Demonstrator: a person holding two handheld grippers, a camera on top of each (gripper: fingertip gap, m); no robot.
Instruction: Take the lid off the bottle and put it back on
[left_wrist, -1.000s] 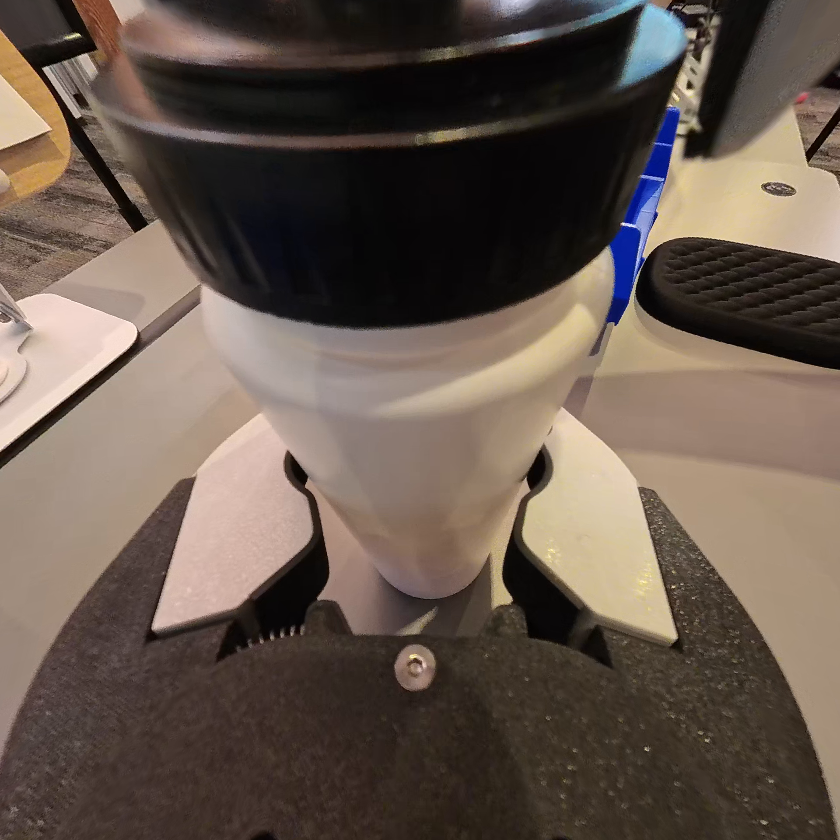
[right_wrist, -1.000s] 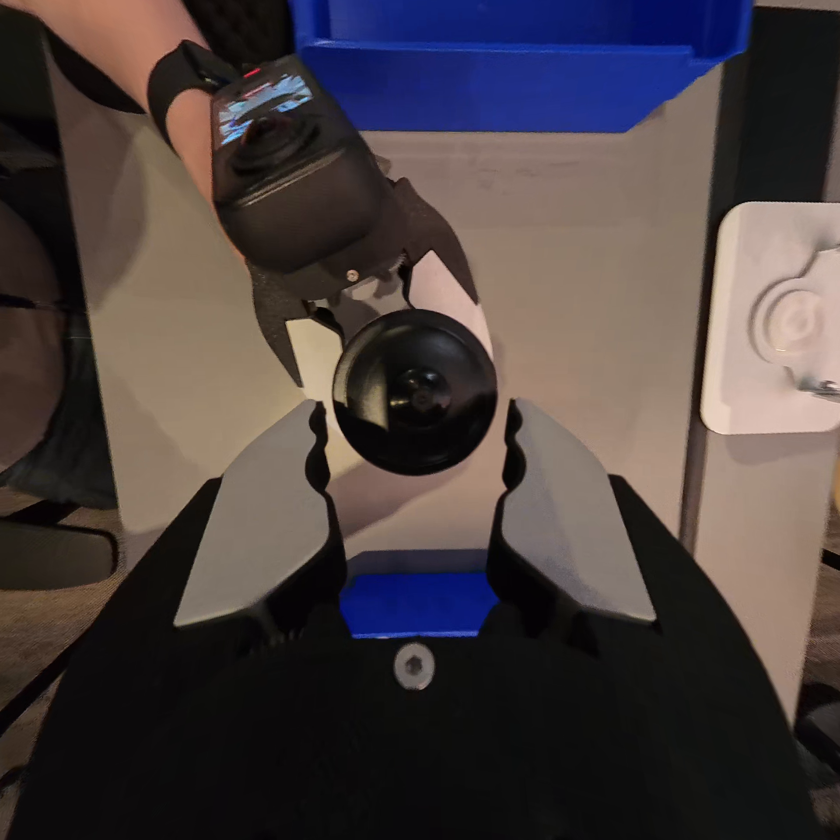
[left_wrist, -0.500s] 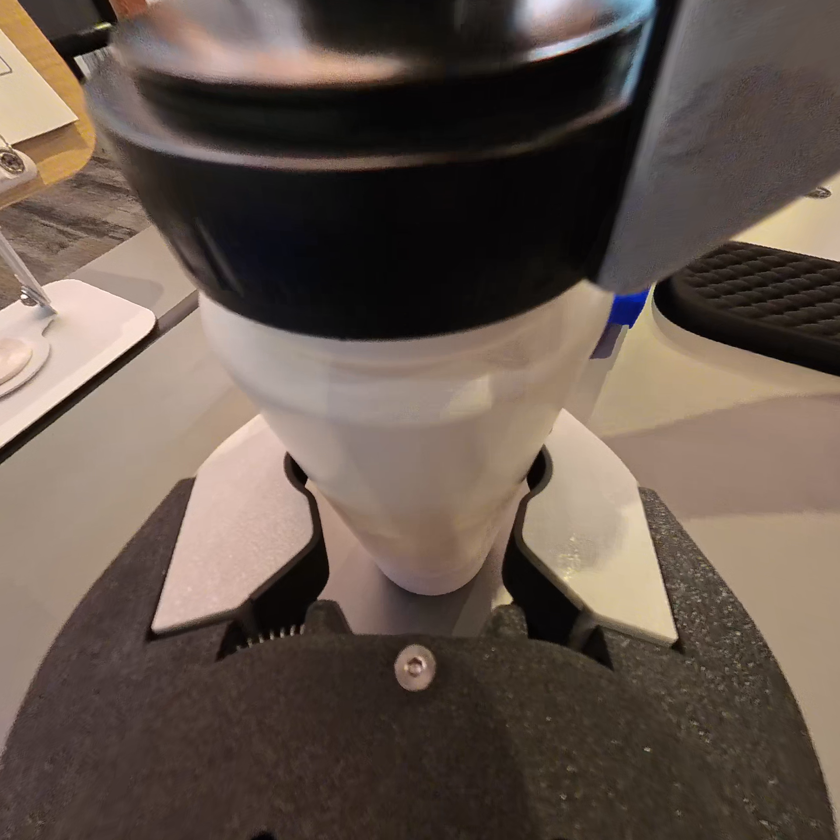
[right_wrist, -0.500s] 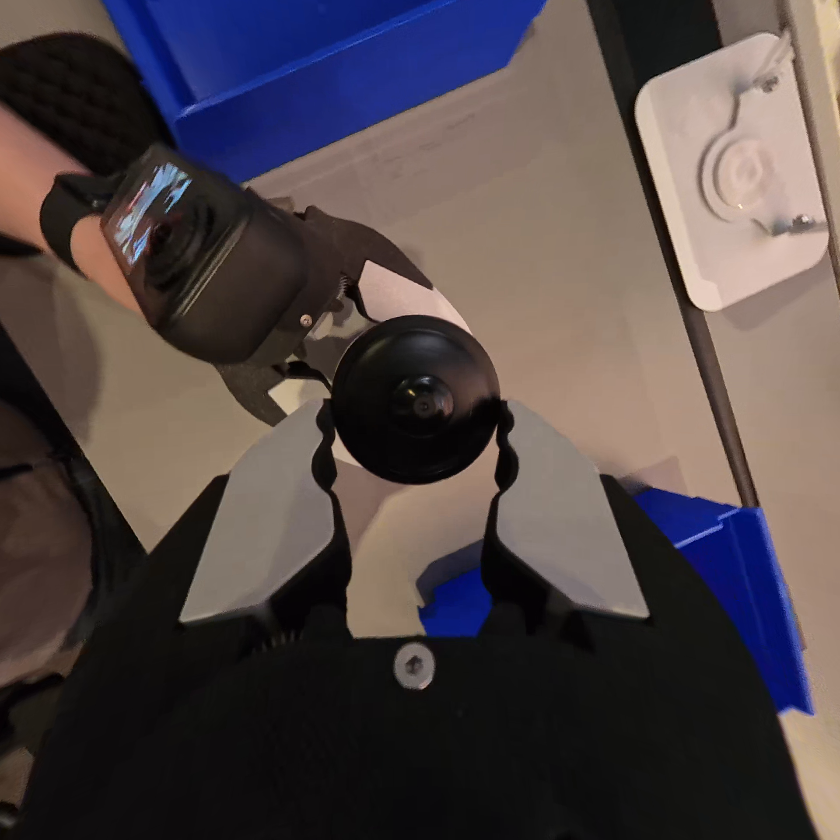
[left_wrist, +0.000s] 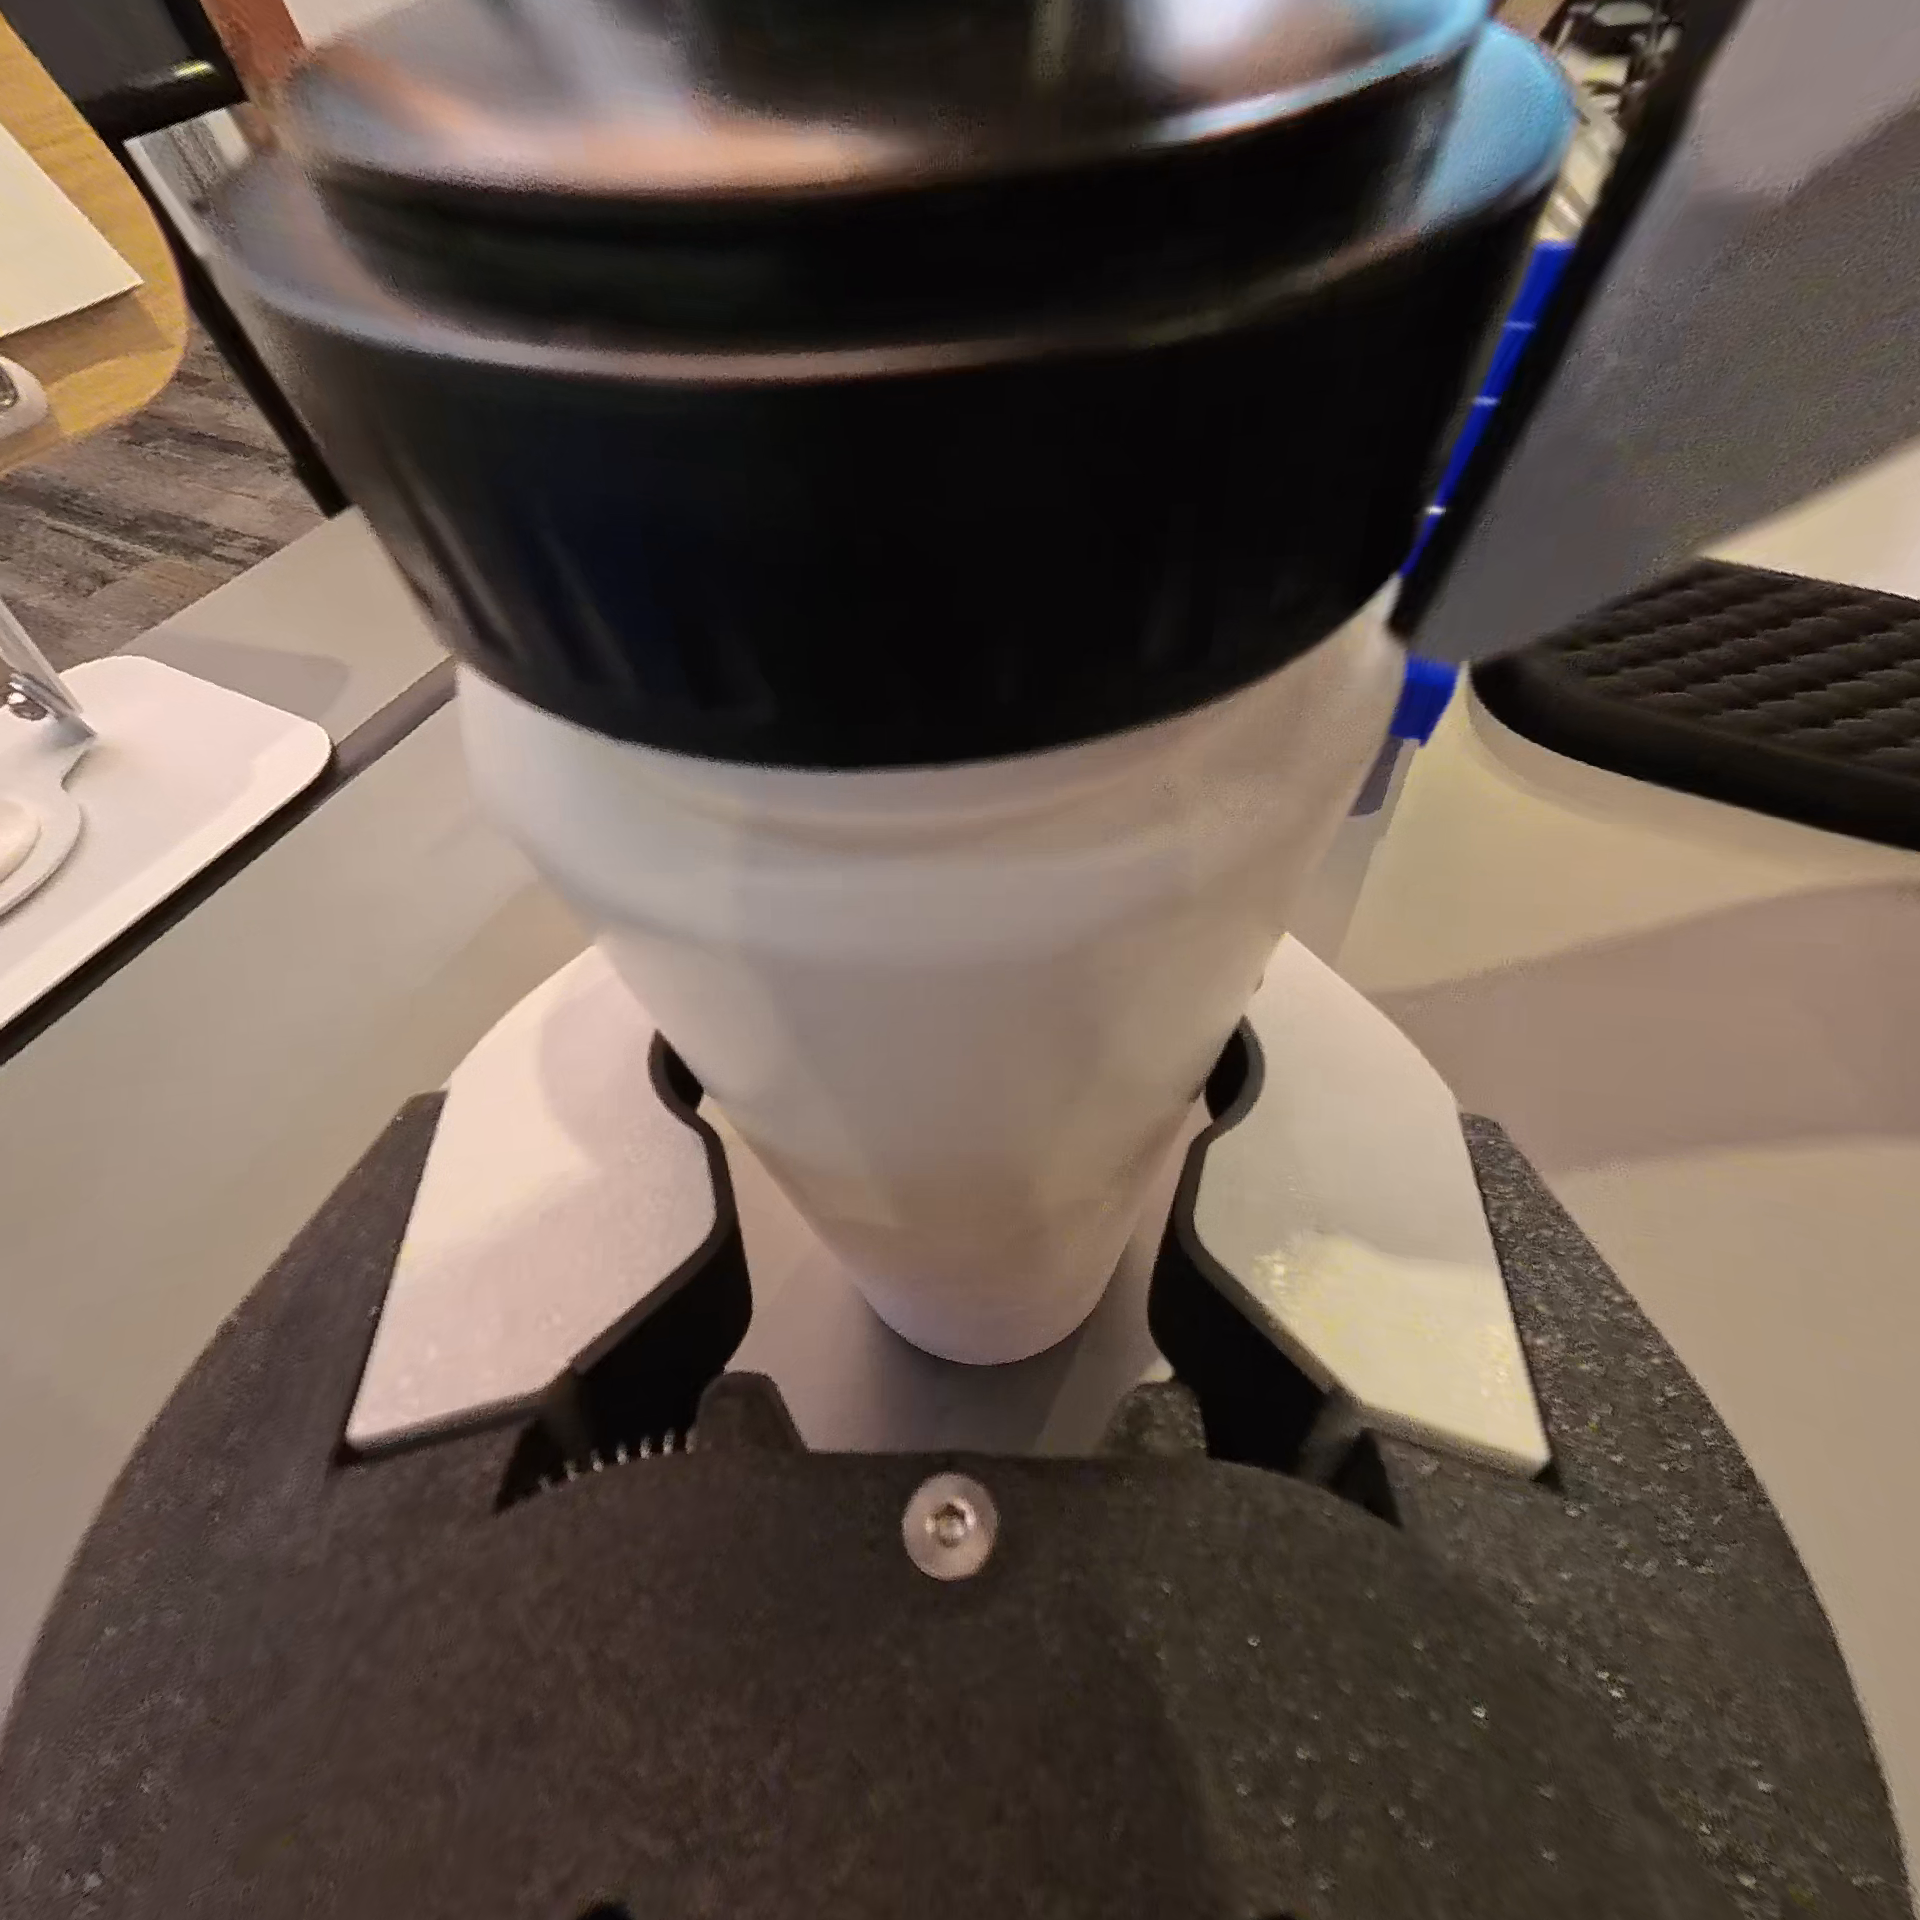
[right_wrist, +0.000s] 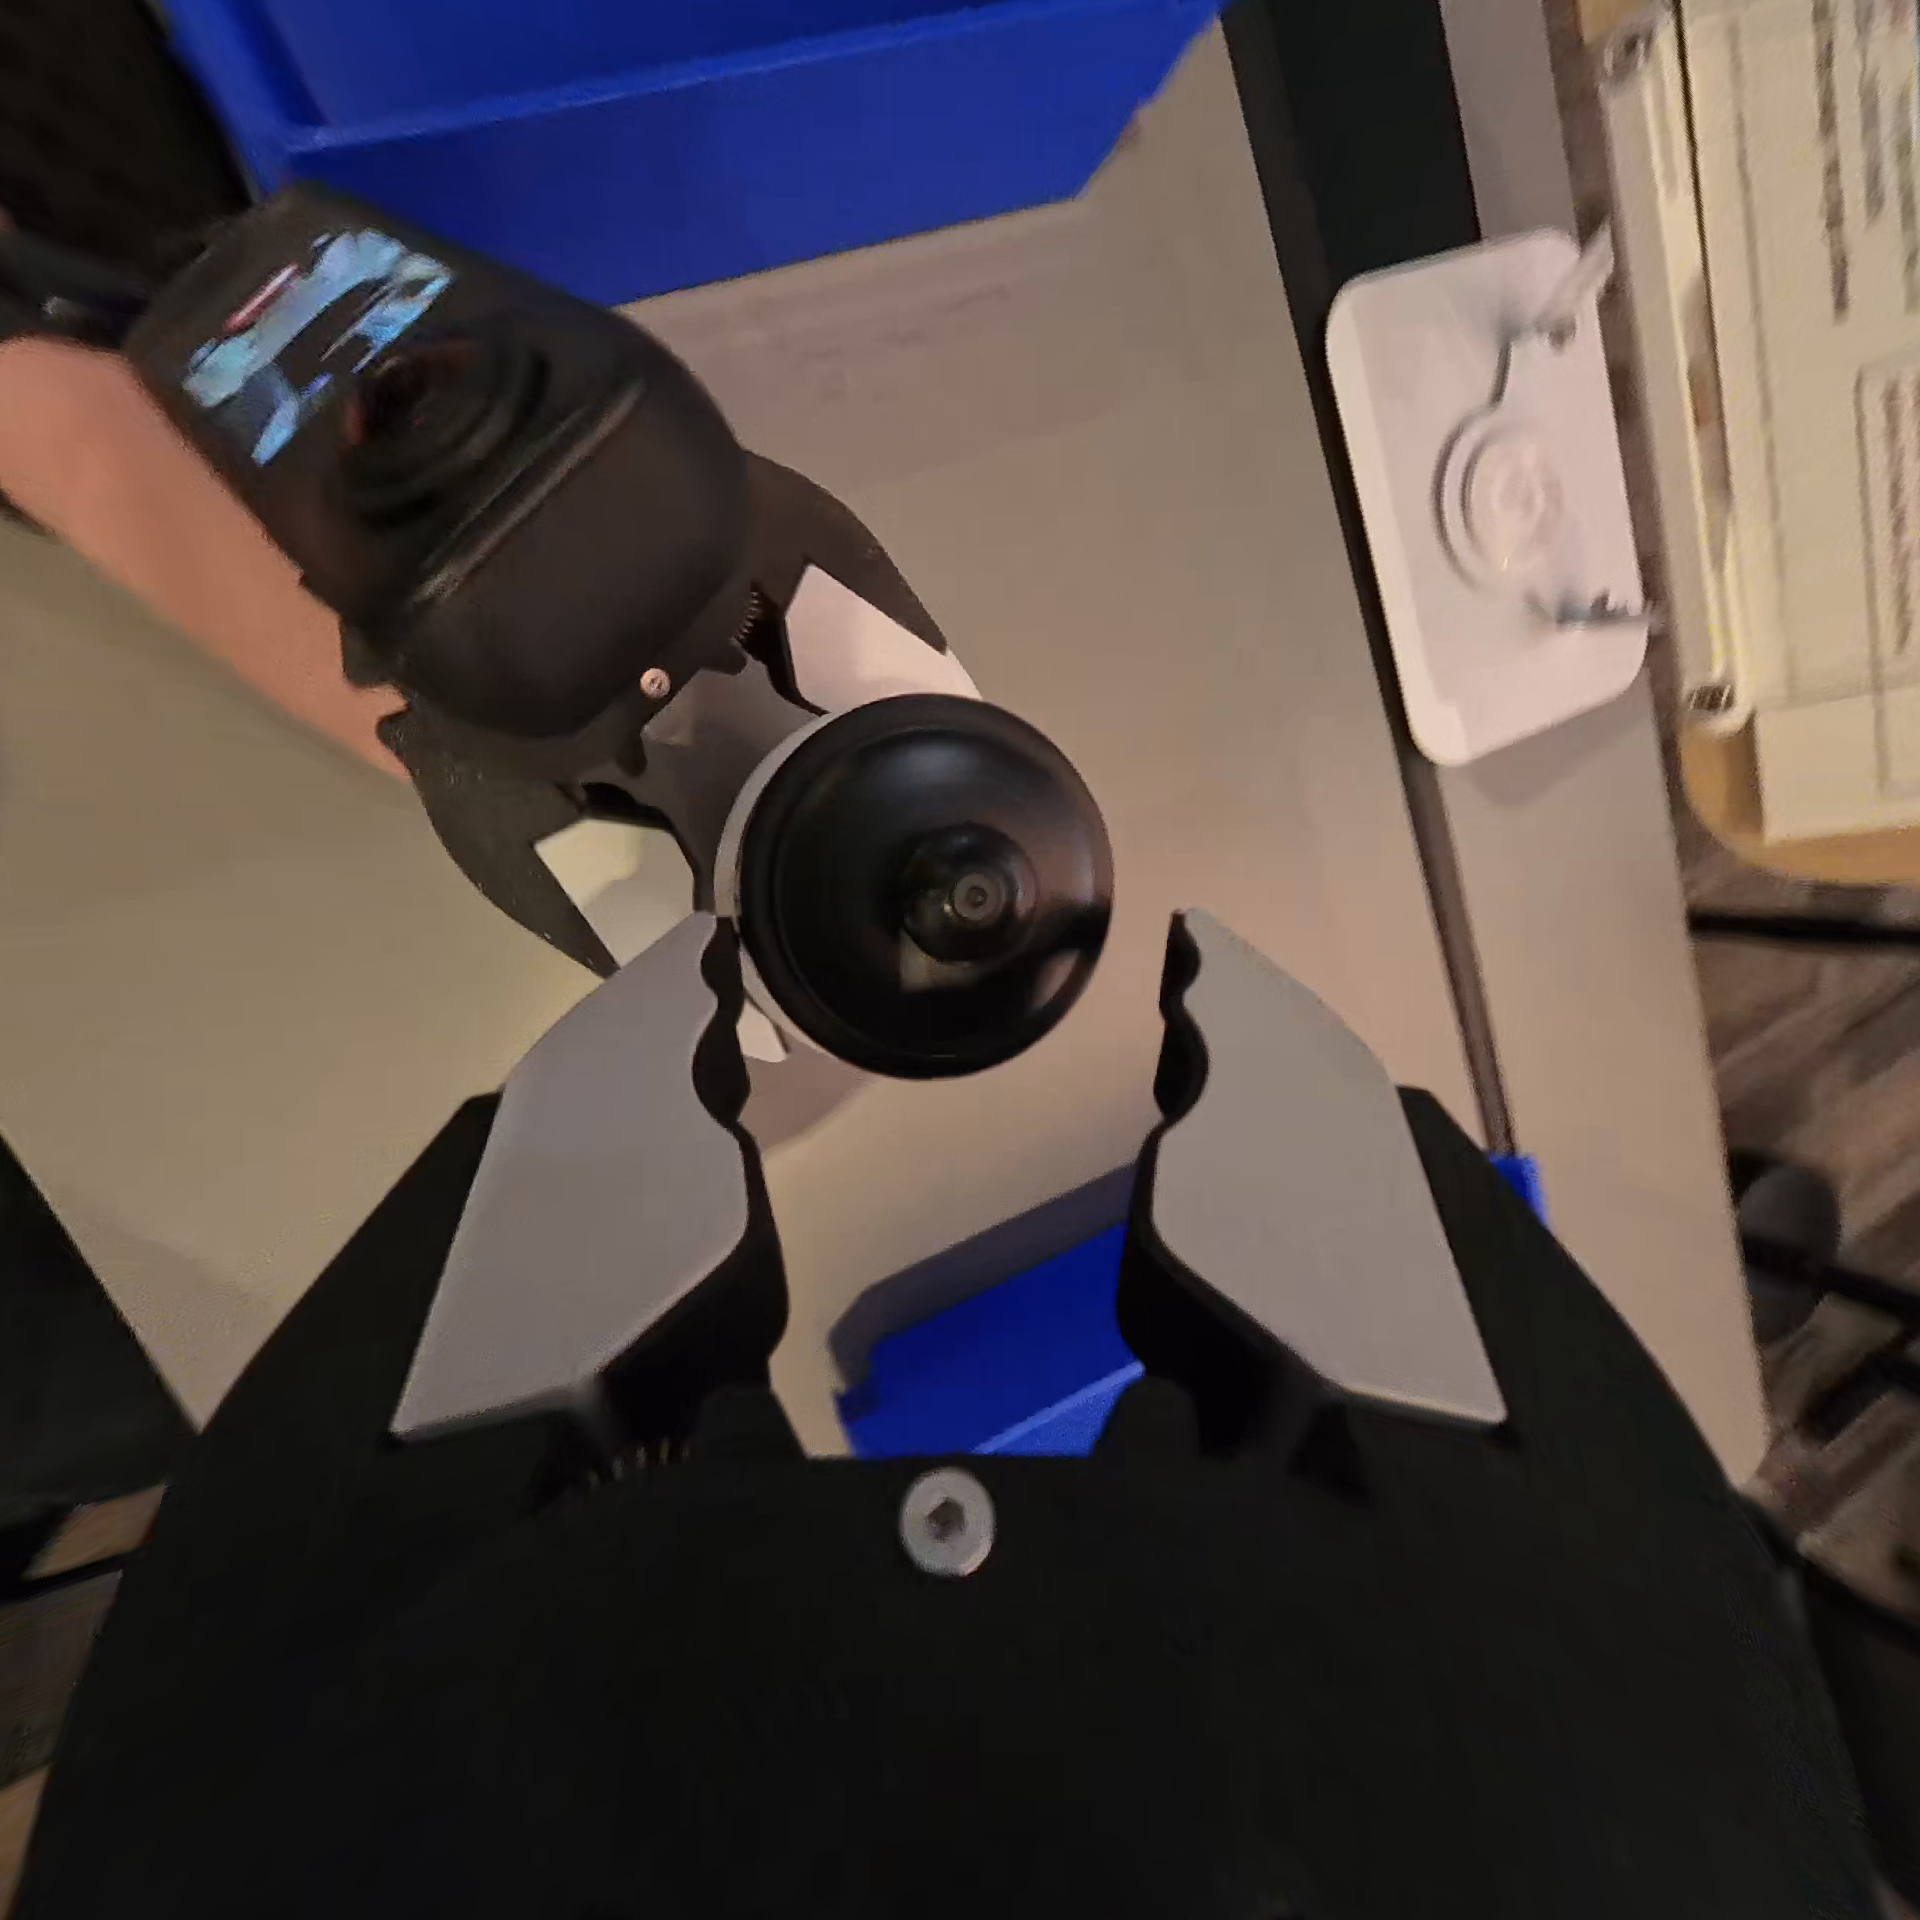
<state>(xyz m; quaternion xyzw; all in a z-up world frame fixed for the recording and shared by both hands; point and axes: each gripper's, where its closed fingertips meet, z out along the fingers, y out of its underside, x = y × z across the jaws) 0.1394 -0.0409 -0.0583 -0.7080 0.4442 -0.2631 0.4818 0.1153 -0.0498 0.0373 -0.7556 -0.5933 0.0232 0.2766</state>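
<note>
Left gripper (left_wrist: 951, 1060): its 2 grey fingers (left_wrist: 540, 1247) are closed against the lower body of the bottle, 1 on each side, holding it upright above the grey table (left_wrist: 208, 1091); from above, a person's hand (right_wrist: 135, 499) grips its black housing.
Bottle (left_wrist: 935, 987): 1 of it, white and smooth, widest under the cap and looking narrower toward its base in the wide-angle view; its base sits between the left fingers, close to the gripper body.
Lid (left_wrist: 862, 499): 1 black cap, seated on the bottle's top, with a ribbed side band and a stepped upper rim; from above it is a glossy round dome with a small raised centre (right_wrist: 925, 894). Blur hides finer detail.
Right gripper (right_wrist: 940, 997): jaws spread wider than the lid, holding nothing; the left fingertip is just beside the lid's edge, the right one stands apart from it.
Blue bins (right_wrist: 675, 135): 2, 1 beyond the bottle, 1 partly hidden under the right gripper.
White stand base (right_wrist: 1475, 499): 1, on the neighbouring table to the right.
Black mesh pad (left_wrist: 1714, 686): 1, far right in the left view.
</note>
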